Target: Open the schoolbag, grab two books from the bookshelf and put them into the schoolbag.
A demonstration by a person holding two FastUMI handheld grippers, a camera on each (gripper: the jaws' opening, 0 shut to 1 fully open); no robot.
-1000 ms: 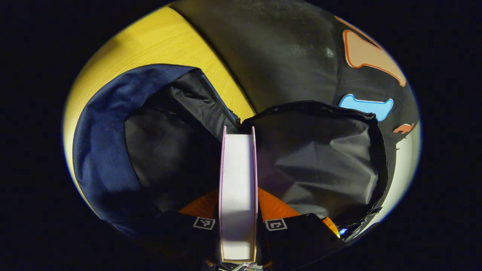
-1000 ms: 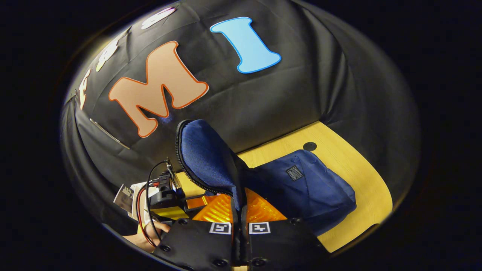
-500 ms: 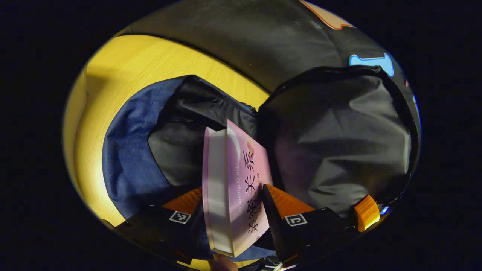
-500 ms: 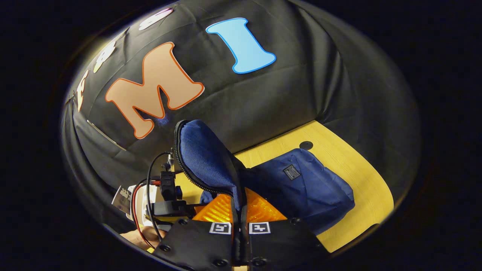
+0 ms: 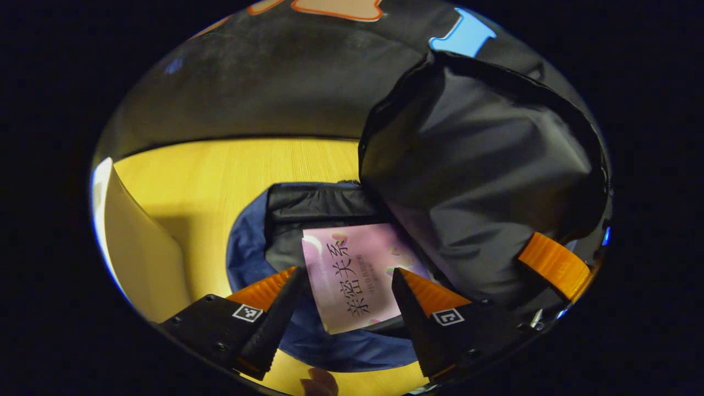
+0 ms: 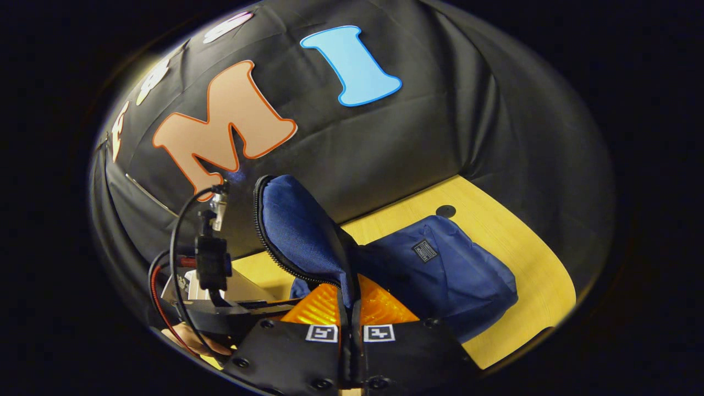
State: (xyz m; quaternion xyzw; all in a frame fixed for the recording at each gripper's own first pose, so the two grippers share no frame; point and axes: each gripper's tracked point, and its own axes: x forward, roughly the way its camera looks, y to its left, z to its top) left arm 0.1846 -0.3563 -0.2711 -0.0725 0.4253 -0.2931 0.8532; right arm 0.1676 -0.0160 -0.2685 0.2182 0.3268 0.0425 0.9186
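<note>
In the left gripper view, the left tool [image 5: 346, 300] is released, its two fingers spread wide with a gap on either side of a pink book [image 5: 355, 275]. The book lies cover up in the mouth of a navy blue schoolbag [image 5: 247, 258] with a black lining, which rests on a yellow wooden desk [image 5: 220, 176]. The bag's front flap [image 5: 473, 181] is lifted upright to the right of the book, its dark inner lining facing the camera, and one finger of the other tool shows at the flap's lower right edge. A pale upright panel [image 5: 137, 247] stands on the desk at the far left. In the right gripper view, the right tool [image 6: 350, 308] is clenched on the edge of the raised flap [image 6: 297, 231], both fingers pressing the fabric between them. The body of the schoolbag [image 6: 445, 275] lies on the desk [image 6: 528, 275] to the right of the flap. The left tool [image 6: 220, 308], with its cables, sits at lower left beside the flap, a hand [image 6: 190, 341] beneath it.
</note>
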